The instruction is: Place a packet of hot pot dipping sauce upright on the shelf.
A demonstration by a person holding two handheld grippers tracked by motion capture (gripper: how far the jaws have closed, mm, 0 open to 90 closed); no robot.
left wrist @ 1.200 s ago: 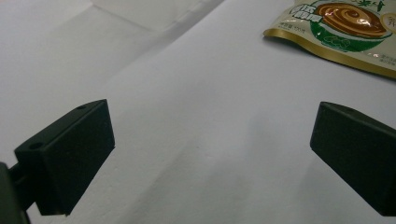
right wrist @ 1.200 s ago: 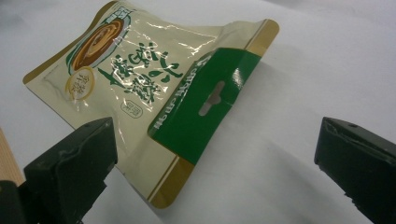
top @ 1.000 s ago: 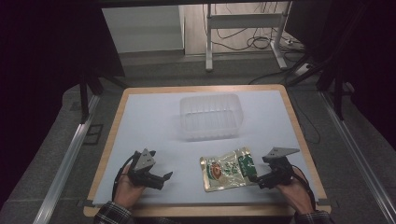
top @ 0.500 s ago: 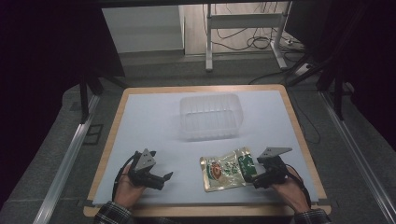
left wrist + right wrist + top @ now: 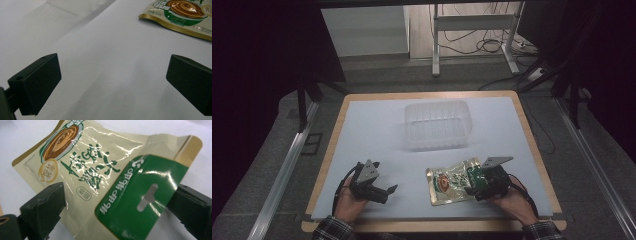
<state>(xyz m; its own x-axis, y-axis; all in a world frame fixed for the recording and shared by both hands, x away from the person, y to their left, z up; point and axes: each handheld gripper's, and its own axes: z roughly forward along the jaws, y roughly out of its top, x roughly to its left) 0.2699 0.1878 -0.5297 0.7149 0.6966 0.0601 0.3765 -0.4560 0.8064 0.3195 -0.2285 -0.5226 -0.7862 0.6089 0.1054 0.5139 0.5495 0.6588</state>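
Near table's front edge, right of centre: snack pouch point(image 5: 452, 182) flat, ungripped
right gripper point(image 5: 117, 202): jaws apart, just been closing, straddling pouch's green header
left gripper point(image 5: 379, 189): jaws apart, empty
clear plastic container point(image 5: 438, 125): mid-table, empty
Progress: pickup pending

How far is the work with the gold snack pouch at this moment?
Nothing looks finished: the gold snack pouch lies flat on the white table, and the clear plastic container beyond it looks empty. In hand: the right hand-held gripper has its jaws around the pouch's green top end and has just been closing, not yet clamped. The left hand-held gripper rests open. Probably left: grip, lift, place it.
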